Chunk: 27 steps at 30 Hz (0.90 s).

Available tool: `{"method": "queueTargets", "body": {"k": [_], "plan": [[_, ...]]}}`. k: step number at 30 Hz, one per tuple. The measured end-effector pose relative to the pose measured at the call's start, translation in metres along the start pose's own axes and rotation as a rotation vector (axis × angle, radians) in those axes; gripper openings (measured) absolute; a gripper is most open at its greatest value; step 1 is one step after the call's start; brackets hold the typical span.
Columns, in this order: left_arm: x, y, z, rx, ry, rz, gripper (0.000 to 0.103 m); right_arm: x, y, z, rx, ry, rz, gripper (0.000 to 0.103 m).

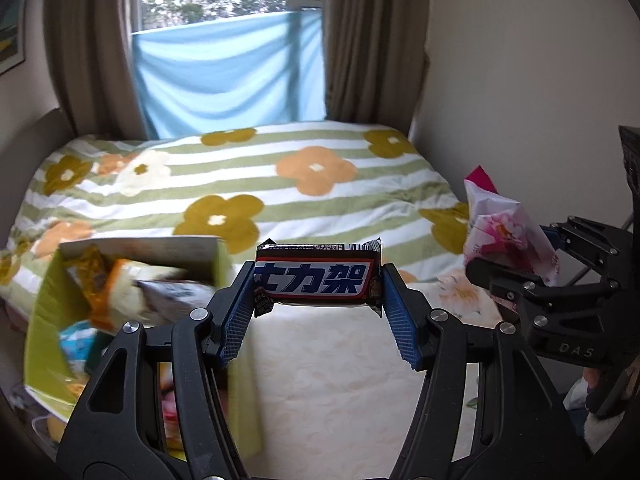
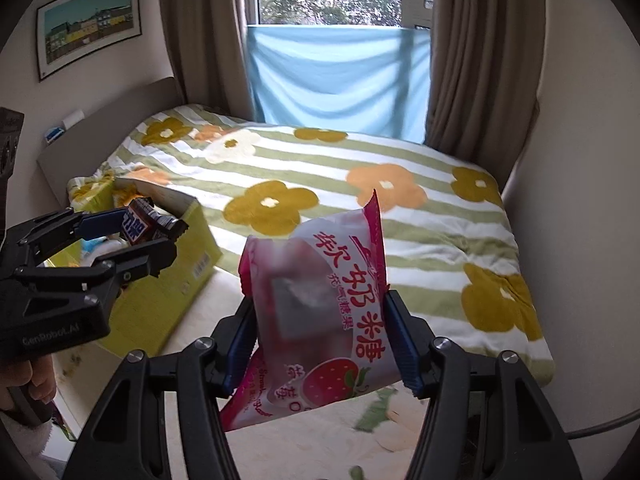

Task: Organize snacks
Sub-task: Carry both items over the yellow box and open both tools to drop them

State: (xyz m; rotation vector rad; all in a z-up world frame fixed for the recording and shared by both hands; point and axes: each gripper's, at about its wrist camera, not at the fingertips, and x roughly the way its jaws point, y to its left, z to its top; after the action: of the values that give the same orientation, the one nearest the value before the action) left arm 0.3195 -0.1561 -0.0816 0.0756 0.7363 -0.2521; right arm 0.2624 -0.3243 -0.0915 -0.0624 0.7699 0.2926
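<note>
My left gripper (image 1: 318, 280) is shut on a brown Snickers bar (image 1: 316, 278), held level above the bed, just right of a yellow-green cardboard box (image 1: 44, 320) with several snack packets inside. The right wrist view shows that gripper (image 2: 160, 232) with the bar (image 2: 140, 226) over the box (image 2: 180, 280). My right gripper (image 2: 318, 320) is shut on a pink strawberry candy bag (image 2: 328, 312), held upright above the bed. The bag (image 1: 504, 236) and the right gripper (image 1: 516, 256) show at the right of the left wrist view.
A bed with a green-striped flowered blanket (image 2: 360, 200) and a cream blanket (image 1: 340, 360) fills the middle. Behind it are brown curtains (image 2: 480, 60), a window with a blue cloth (image 2: 340, 76), a headboard (image 2: 100, 128) and a framed picture (image 2: 88, 20).
</note>
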Motion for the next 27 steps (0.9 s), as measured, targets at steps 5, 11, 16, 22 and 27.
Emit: {"method": "queueTargets", "body": {"k": [5,11,16,22,27], "plan": [[-0.022,0.074,0.01,-0.03,-0.021,0.039,0.058,0.004,0.056,0.031,-0.022,-0.033,0.026,0.056],[-0.026,0.172,-0.001,-0.068,0.024,0.074,0.058,0.035,0.134,0.06,-0.002,-0.032,0.084,0.056],[-0.012,0.243,-0.025,-0.072,0.098,0.091,0.058,0.067,0.191,0.072,0.011,-0.013,0.111,0.056],[0.017,0.29,-0.047,-0.084,0.19,0.057,0.058,0.092,0.232,0.071,0.034,0.033,0.109,0.056],[0.019,0.295,-0.055,-0.087,0.194,0.01,0.102,0.098,0.235,0.067,0.052,0.088,0.086,0.056]]}}
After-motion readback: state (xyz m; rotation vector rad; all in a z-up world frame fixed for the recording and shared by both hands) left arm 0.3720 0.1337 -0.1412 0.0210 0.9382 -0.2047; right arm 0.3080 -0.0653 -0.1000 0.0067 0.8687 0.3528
